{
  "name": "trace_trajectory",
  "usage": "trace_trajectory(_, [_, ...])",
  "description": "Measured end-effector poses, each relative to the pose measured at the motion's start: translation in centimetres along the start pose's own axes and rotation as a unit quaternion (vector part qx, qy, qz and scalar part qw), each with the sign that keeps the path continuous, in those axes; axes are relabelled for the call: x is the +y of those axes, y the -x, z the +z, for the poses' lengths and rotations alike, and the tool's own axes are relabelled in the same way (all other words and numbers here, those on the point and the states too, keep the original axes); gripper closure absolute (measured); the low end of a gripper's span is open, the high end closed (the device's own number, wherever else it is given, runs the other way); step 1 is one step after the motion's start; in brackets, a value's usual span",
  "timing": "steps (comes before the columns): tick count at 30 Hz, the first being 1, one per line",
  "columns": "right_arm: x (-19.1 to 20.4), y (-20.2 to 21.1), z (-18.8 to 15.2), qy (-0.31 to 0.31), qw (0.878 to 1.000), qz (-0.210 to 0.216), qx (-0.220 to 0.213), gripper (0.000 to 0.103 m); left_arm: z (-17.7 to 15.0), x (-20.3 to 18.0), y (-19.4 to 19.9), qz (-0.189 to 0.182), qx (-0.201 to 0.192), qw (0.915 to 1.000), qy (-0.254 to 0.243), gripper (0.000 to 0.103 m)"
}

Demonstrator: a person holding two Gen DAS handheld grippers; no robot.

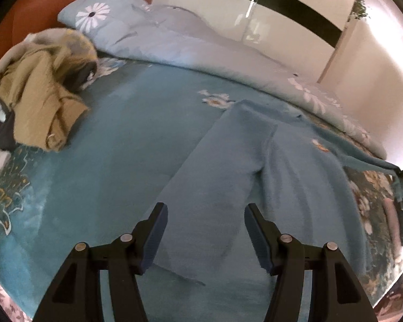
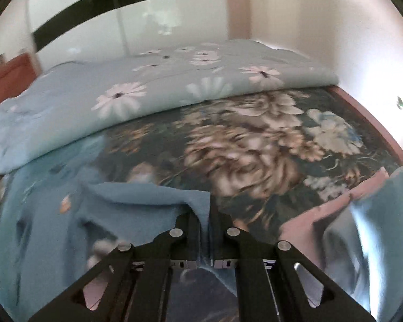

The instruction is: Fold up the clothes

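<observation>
On the bed [image 1: 115, 139] we see blue trousers [image 1: 228, 177] spread flat; left tool [image 1: 205, 237] gapes above them, right tool [image 2: 209, 222] pinches their hem (blurred).

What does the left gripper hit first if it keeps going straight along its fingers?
Most likely the light blue sweater spread on the bed. The left gripper is open with the sweater's sleeve lying directly between and beyond its fingers, nothing else in the line. How far above the fabric it sits is unclear.

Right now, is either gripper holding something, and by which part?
The right gripper is shut on the blue garment, pinching an edge. The left gripper is open above it, holding nothing.
</observation>
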State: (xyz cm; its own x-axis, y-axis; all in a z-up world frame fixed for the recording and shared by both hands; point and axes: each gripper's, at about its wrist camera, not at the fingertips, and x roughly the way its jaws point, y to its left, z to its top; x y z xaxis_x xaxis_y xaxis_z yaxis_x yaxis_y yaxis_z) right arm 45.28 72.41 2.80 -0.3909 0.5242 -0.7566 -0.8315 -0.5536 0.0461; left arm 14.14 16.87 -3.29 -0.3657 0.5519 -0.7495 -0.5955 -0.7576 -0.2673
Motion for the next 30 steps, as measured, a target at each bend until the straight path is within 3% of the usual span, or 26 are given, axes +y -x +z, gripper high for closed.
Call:
trace_trajectory(4, [-0.3,-4.0,-0.7,-0.005,0.999,-0.036,0.035,0.099,-0.3,2.0,-1.1,0.018,0.012,0.9994,0.025,0.040])
trace_trajectory(10, [1.3,-4.1,-2.7,0.006,0.999,0.002,0.032,0.095,-0.9,2.8,-3.1,0.033,0.045,0.9981,0.029,0.040])
trace_trajectory(14, [2.2,-0.9,-2.7,-0.003,0.999,0.025,-0.021,0.056,-1.2,2.1,-3.7,0.050,0.042,0.9977,0.016,0.040])
trace_trajectory(16, [2.9,1.5,-3.1,-0.012,0.997,0.050,-0.050,0.049,-1.3,1.8,-3.9,0.061,0.037,0.9973,0.017,0.040])
trace_trajectory(19, [4.6,3.7,-4.0,-0.006,0.993,0.092,-0.071,0.049,-1.3,1.4,-4.0,0.070,0.031,0.9968,0.023,0.064])
trace_trajectory(21, [6.2,4.3,-4.8,0.013,0.991,0.109,-0.072,0.049,-1.4,1.4,-4.0,0.068,0.029,0.9968,0.032,0.091])
trace_trajectory(25, [8.4,3.8,-6.5,0.030,0.989,0.135,-0.047,0.049,-0.7,1.6,-3.8,0.071,0.013,0.9968,0.035,0.094])
trace_trajectory(30, [9.3,2.0,-8.5,0.002,0.987,0.160,-0.007,0.049,3.6,3.5,-2.9,0.124,-0.020,0.9920,0.012,0.094])
